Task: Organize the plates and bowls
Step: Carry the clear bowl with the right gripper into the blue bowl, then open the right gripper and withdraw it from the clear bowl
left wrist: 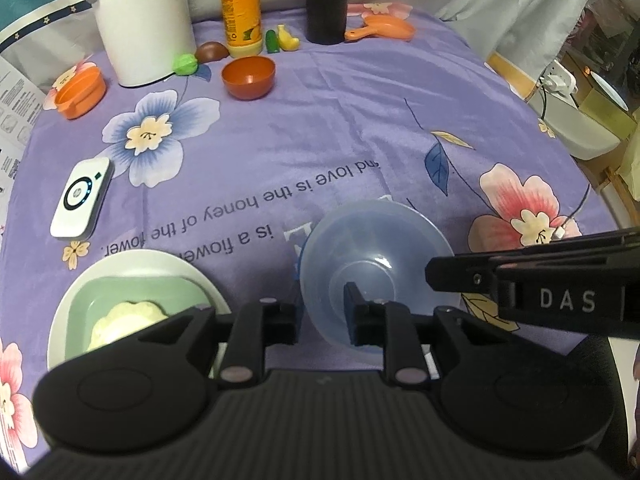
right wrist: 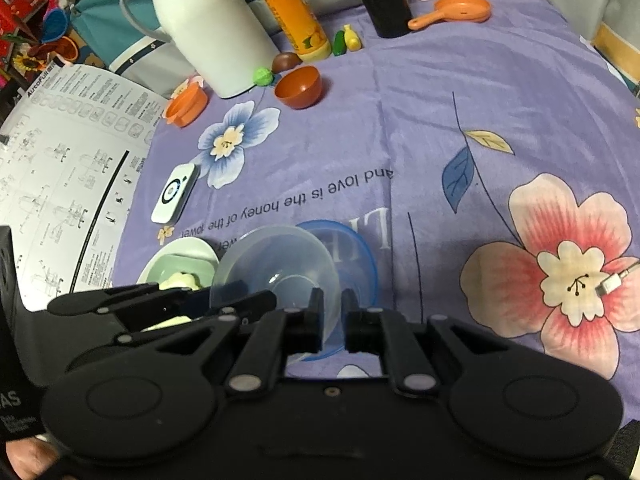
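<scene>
A clear plastic bowl [left wrist: 376, 256] sits near the table's front. My left gripper [left wrist: 322, 312] has its jaws astride the bowl's near rim, one finger inside, one outside. In the right wrist view the clear bowl [right wrist: 276, 264] is tilted, with a blue-rimmed bowl [right wrist: 360, 252] behind it. My right gripper [right wrist: 332, 320] straddles the clear bowl's right rim with a narrow gap. A white plate [left wrist: 132, 264] holding a green square dish [left wrist: 132, 296] with a cream flower-shaped piece lies to the left. A brown bowl [left wrist: 249, 77] stands at the back.
A white thermos [left wrist: 140, 20], an orange bottle [left wrist: 240, 8], a dark cylinder [left wrist: 326, 0], toy food, an orange cup [left wrist: 80, 92] and an orange toy pan [left wrist: 384, 28] line the back. A white device [left wrist: 82, 198] lies left. A paper sheet [right wrist: 60, 168] covers the left edge.
</scene>
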`<control>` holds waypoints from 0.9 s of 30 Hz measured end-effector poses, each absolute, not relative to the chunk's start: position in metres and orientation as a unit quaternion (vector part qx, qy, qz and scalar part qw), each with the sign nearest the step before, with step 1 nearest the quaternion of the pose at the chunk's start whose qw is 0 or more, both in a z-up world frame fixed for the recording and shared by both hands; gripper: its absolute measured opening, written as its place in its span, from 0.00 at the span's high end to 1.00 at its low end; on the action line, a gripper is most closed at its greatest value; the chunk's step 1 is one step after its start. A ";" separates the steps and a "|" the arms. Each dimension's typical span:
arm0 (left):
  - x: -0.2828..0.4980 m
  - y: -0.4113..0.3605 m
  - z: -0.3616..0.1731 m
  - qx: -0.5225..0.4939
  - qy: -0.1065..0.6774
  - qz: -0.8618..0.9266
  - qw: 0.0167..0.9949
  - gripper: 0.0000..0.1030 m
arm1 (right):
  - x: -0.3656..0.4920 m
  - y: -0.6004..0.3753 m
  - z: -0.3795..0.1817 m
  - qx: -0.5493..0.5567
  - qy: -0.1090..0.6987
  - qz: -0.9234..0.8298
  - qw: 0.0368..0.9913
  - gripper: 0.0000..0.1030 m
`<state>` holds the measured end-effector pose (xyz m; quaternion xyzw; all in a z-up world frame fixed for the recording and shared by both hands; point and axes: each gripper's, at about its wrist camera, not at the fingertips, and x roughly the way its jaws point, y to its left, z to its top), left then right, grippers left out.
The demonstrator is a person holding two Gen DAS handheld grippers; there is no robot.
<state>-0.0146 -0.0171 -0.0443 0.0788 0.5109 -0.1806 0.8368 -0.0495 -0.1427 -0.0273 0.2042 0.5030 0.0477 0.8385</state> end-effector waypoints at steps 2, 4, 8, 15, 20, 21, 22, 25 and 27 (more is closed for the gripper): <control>-0.015 -0.018 -0.044 0.080 0.510 -0.182 0.837 0.79 | -0.049 -0.143 -0.028 0.205 0.503 0.048 0.838 0.90; -0.015 -0.019 -0.044 0.082 0.509 -0.183 0.837 0.79 | -0.050 -0.143 -0.027 0.205 0.503 0.049 0.838 0.89; -0.016 -0.023 -0.044 0.086 0.506 -0.188 0.837 0.72 | -0.050 -0.143 -0.025 0.204 0.502 0.047 0.839 0.89; -0.021 -0.030 -0.043 0.099 0.495 -0.194 0.841 0.40 | -0.053 -0.146 -0.023 0.204 0.496 0.044 0.843 0.70; -0.022 -0.029 -0.038 0.113 0.474 -0.179 0.855 0.12 | -0.055 -0.147 -0.020 0.197 0.484 0.035 0.852 0.36; -0.023 -0.028 -0.038 0.110 0.471 -0.179 0.857 0.09 | -0.056 -0.148 -0.019 0.194 0.480 0.032 0.855 0.23; -0.023 -0.026 -0.037 0.107 0.469 -0.178 0.858 0.07 | -0.056 -0.149 -0.018 0.193 0.478 0.031 0.856 0.12; -0.023 -0.023 -0.035 0.099 0.467 -0.177 0.860 0.02 | -0.056 -0.151 -0.017 0.200 0.472 0.031 0.858 0.03; -0.023 -0.021 -0.034 0.095 0.468 -0.177 0.861 0.00 | -0.055 -0.151 -0.016 0.199 0.474 0.026 0.857 0.00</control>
